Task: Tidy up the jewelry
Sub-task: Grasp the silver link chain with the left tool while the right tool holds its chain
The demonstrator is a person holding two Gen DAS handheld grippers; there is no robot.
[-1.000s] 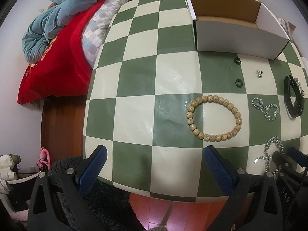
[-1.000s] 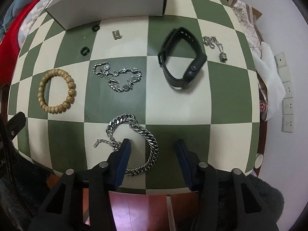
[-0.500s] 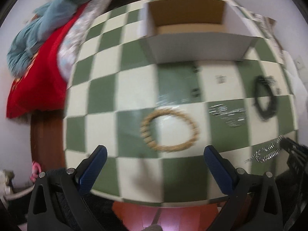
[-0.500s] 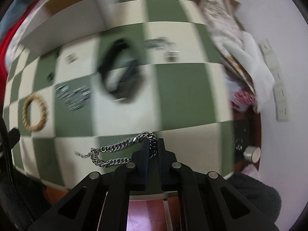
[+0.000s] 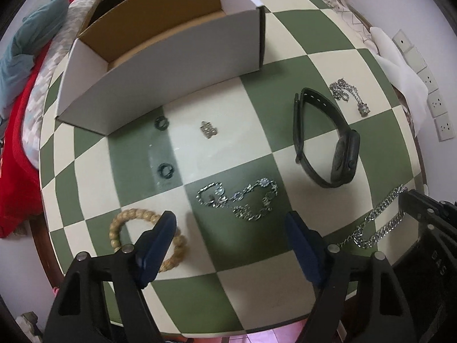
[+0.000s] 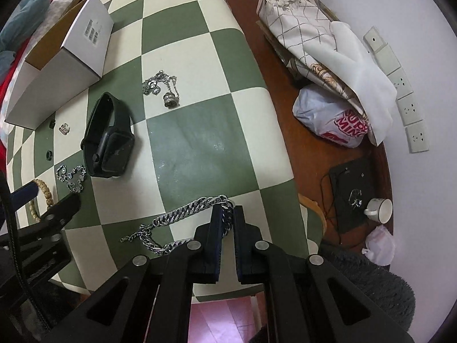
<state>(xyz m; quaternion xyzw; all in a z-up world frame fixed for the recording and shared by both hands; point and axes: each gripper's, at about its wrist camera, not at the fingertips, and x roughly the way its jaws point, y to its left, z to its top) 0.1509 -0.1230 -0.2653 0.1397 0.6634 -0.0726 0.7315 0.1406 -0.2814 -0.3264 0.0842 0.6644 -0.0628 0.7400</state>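
Observation:
My right gripper (image 6: 227, 214) is shut on a heavy silver curb chain (image 6: 182, 214), which trails left over the checkered table; the chain also shows in the left wrist view (image 5: 380, 223). My left gripper (image 5: 231, 225) is open and empty above a thin silver bracelet (image 5: 240, 200); its left finger covers part of a wooden bead bracelet (image 5: 125, 223). A black smartwatch (image 5: 322, 140), two dark rings (image 5: 165, 170), a small silver charm (image 5: 208, 130) and a silver pendant necklace (image 5: 348, 97) lie on the table. An open white cardboard box (image 5: 160, 85) stands at the back.
Red and blue bedding (image 5: 17, 85) lies left of the table. In the right wrist view, folded cloth (image 6: 320, 37), a plastic bag (image 6: 334, 120), a black pad (image 6: 351, 188) and a white cup (image 6: 378, 210) sit on a brown surface right of the table. Wall sockets (image 6: 405, 108) are further right.
My right gripper closed on the curb chain and swung right, dragging it out straight. My left gripper moved right, from over the bead bracelet to over the thin silver bracelet.

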